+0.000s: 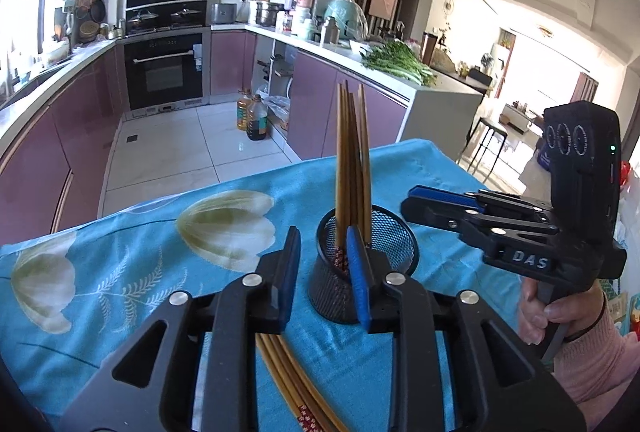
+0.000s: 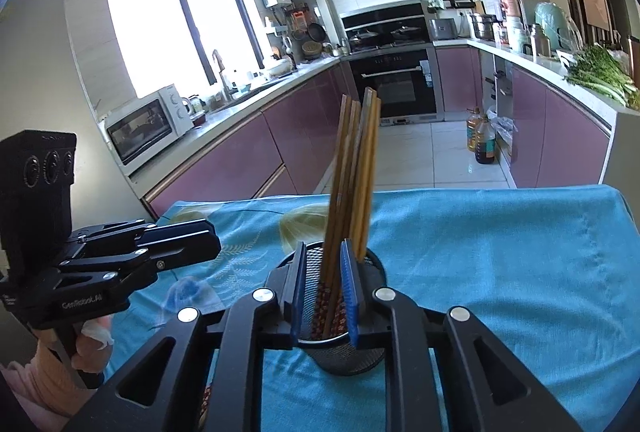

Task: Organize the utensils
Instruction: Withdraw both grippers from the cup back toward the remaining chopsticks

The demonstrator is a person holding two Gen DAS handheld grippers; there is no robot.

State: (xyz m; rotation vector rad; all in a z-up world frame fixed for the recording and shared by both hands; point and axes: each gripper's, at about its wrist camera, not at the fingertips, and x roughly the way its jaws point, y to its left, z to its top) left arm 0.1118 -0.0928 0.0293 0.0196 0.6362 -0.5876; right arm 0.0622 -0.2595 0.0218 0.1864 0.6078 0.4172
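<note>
Both grippers angle downward over the bench. Left gripper and right gripper, each slightly open, grip nothing; chopsticks stand in the mesh holder.

Before you: a U-shaped kitchen with mauve cabinets, a built-in black oven, pale floor tiles, and a bright window above the white microwave.
</note>
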